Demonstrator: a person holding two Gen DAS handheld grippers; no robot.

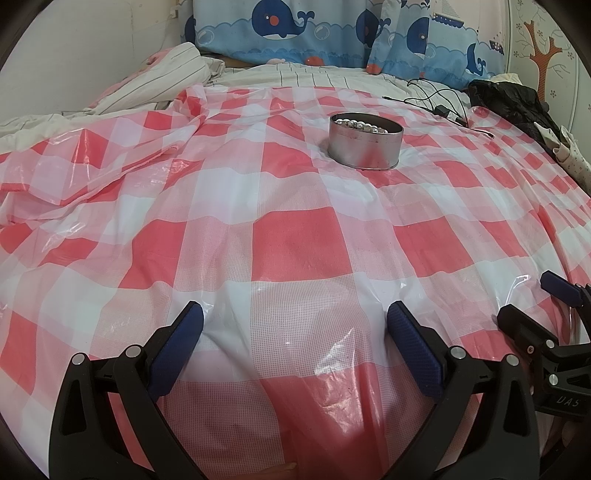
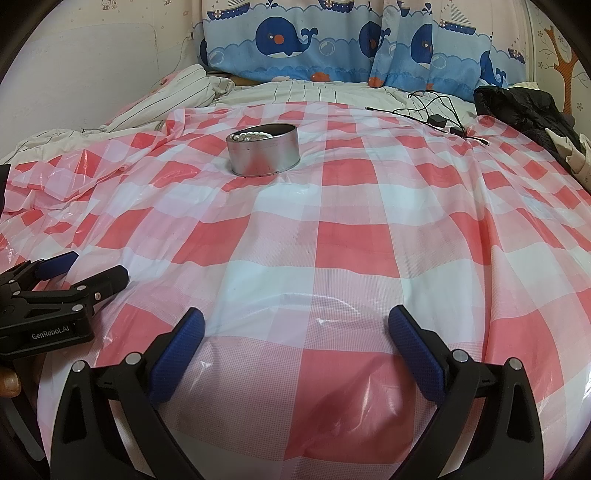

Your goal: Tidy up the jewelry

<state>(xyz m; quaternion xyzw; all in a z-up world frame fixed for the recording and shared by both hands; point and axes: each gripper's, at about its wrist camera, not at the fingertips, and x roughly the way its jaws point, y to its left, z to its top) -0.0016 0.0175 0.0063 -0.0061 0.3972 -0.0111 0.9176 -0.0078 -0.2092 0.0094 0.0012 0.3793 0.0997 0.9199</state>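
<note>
A round silver tin stands on the red-and-white checked plastic sheet far ahead of both grippers. A string of pearl-like beads lies inside it. The tin and beads also show in the right wrist view. My left gripper is open and empty, low over the sheet. My right gripper is open and empty too. Each gripper shows in the other's view, the right gripper at the right edge, the left gripper at the left edge.
The sheet covers a bed with a striped blanket bunched at the back left. A whale-print curtain hangs behind. Black cables and a black jacket lie at the back right.
</note>
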